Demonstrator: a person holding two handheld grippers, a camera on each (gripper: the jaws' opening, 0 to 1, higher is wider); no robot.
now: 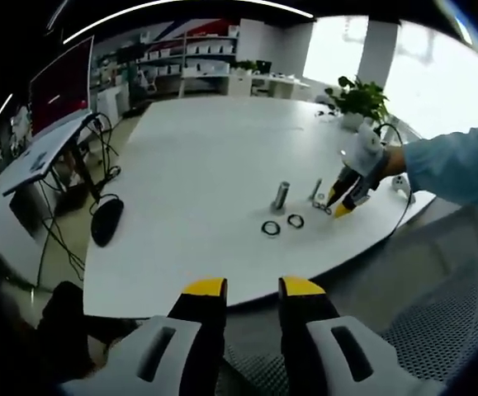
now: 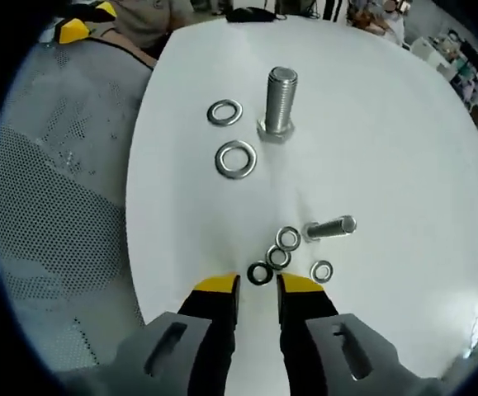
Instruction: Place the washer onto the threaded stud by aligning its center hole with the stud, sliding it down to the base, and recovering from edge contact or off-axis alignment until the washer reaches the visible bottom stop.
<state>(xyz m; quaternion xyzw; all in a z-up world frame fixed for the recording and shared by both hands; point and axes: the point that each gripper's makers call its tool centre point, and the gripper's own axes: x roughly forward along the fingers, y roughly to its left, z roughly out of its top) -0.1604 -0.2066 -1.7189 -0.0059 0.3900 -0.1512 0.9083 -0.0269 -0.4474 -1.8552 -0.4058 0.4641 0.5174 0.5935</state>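
**Right claw poised over the small washers, nothing picked up yet**

In the right gripper view the right claw sits low over the white worktop, its yellow-tipped jaws a little apart and gripping nothing. Just above the tips at lower centre lies a dark small washer, flat, with three more small washers clustered beside it. Just right of them the small stud shows its long axis running towards the right of the frame; whether it stands or lies I cannot tell. Further up, two large washers lie flat next to the large stud, which stands on its hex base with its axis pointing to the top of the frame.

In the left gripper view the left claw hangs off the near edge of the worktop at the bottom centre, jaws apart and empty, well apart from the parts.

To my eye the step is the pick: pinch one washer by its rim, lift it clear of its neighbours, then square its hole to the stud's axis before sliding it down.
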